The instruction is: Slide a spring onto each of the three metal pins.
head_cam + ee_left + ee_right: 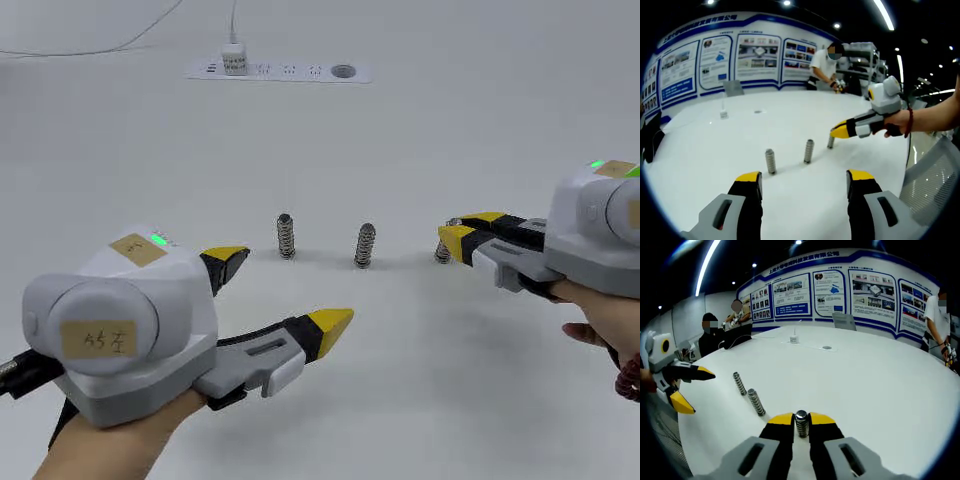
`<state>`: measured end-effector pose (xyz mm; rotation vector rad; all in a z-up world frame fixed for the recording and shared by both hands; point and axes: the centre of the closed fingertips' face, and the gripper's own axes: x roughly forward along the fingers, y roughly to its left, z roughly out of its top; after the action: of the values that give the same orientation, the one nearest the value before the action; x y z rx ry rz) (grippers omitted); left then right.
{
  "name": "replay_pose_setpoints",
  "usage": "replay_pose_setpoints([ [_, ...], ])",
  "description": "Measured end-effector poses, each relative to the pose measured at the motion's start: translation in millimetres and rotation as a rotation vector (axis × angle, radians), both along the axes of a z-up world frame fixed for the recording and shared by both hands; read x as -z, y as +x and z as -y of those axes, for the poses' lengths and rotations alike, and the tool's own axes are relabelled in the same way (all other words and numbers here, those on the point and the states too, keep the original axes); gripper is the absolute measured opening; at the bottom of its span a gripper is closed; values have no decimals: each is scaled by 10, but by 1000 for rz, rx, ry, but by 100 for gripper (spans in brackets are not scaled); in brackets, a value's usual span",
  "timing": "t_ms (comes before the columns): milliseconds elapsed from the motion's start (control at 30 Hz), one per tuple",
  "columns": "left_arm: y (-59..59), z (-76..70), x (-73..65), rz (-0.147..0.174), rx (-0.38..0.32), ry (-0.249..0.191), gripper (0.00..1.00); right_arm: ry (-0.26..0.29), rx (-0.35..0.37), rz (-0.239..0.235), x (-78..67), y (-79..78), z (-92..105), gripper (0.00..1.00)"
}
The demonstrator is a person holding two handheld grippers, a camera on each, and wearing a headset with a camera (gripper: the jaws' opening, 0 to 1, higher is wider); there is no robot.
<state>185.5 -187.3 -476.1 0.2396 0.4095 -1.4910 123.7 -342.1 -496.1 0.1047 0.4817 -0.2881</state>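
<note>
Both held level: left gripper [285, 290] spread wide, right gripper [463, 229] pinching the end spring [801, 423].

Rightmost spring [442, 255] partly hidden by right hand-held gripper [452, 227], poster text [830, 290] unreadable

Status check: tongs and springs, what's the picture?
Left tongs open, hovering clear. Right tongs shut on right spring. Left spring, middle spring upright, untouched. Nothing in the way.

Gripped inside right gripper [801, 419]: near spring [801, 427]. Leftward, ahead of left gripper [805, 176]: middle spring [756, 401], then far spring [739, 383].
</note>
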Motion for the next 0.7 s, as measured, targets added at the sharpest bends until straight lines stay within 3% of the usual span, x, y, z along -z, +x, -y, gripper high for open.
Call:
replay_pose_setpoints([
  [300,53,-16,-3,15,-7,18,68,11,2,-5,-21,-32,-50,20],
  [700,179,-87,-57,32,-27,59,70,9,1,27,-303,-160,-183,40],
])
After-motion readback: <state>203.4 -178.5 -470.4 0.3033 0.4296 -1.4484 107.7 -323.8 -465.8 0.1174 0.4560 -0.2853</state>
